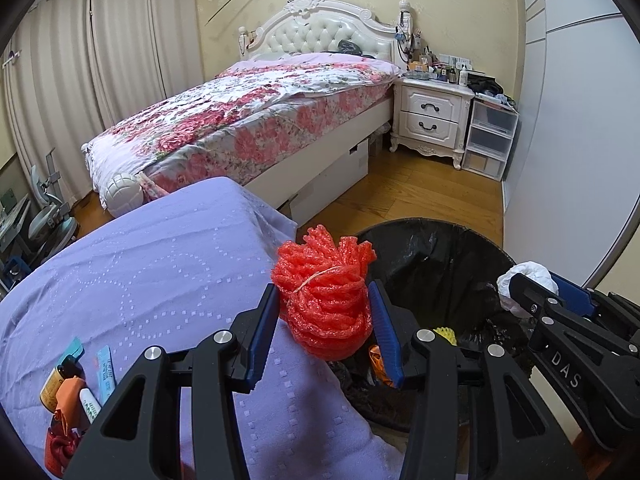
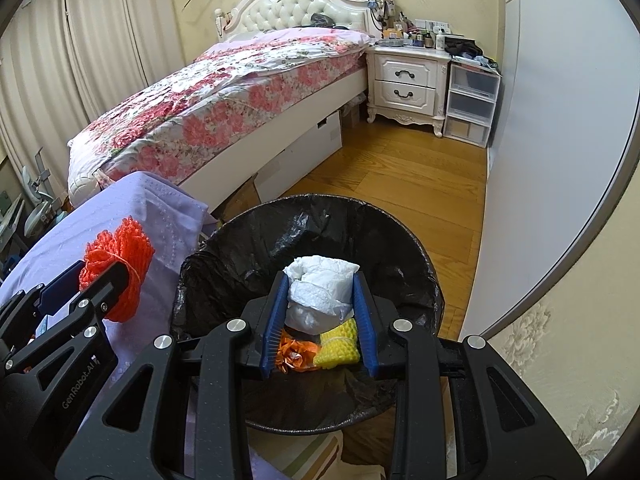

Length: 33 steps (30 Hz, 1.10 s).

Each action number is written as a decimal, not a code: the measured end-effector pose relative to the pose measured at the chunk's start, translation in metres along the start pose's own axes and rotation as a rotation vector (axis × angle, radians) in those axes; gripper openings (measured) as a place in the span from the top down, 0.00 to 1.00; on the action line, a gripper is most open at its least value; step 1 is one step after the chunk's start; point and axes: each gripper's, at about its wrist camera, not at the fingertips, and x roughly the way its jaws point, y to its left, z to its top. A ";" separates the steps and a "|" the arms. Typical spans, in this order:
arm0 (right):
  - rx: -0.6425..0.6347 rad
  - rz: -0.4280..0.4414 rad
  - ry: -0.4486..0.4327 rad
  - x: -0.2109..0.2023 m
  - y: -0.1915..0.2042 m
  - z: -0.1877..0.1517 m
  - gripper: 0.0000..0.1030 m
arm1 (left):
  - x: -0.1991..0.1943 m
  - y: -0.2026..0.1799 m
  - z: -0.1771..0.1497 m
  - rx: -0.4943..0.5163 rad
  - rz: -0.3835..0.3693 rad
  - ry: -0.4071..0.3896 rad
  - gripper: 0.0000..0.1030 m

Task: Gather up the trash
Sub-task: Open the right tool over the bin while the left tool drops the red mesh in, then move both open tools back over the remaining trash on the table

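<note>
My left gripper point(image 1: 325, 304) is shut on a bundle of red foam netting point(image 1: 326, 296), held at the edge of the purple-covered table point(image 1: 140, 272) beside the bin; it also shows in the right wrist view point(image 2: 118, 272). My right gripper point(image 2: 320, 300) is shut on a crumpled white tissue wad point(image 2: 320, 288), held over the open bin point(image 2: 240, 248) lined with a black bag. In the bin lie yellow foam netting point(image 2: 338, 346) and an orange wrapper point(image 2: 294, 354). The right gripper shows in the left wrist view point(image 1: 536, 292) with the white wad point(image 1: 528, 272).
On the table's near left lie small items: a tube, a bottle, blue packets and red-orange scraps point(image 1: 72, 392). A bed with a floral cover point(image 1: 248, 120), a white nightstand point(image 1: 432, 116), plastic drawers point(image 1: 490, 136) and a white wardrobe wall point(image 2: 560, 120) surround the wood floor point(image 2: 400, 176).
</note>
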 end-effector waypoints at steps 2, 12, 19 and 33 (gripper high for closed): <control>0.000 -0.003 -0.001 0.001 0.000 0.000 0.69 | 0.002 0.000 0.000 -0.002 0.002 0.001 0.55; 0.003 -0.037 -0.037 -0.005 -0.002 0.002 0.49 | 0.000 0.008 0.000 -0.039 0.009 0.003 0.32; -0.012 -0.042 -0.064 -0.016 0.003 0.004 0.40 | -0.012 0.017 0.001 -0.070 0.035 -0.017 0.26; -0.054 0.012 -0.075 -0.042 0.026 -0.009 0.37 | -0.056 0.059 -0.013 -0.114 0.079 -0.038 0.26</control>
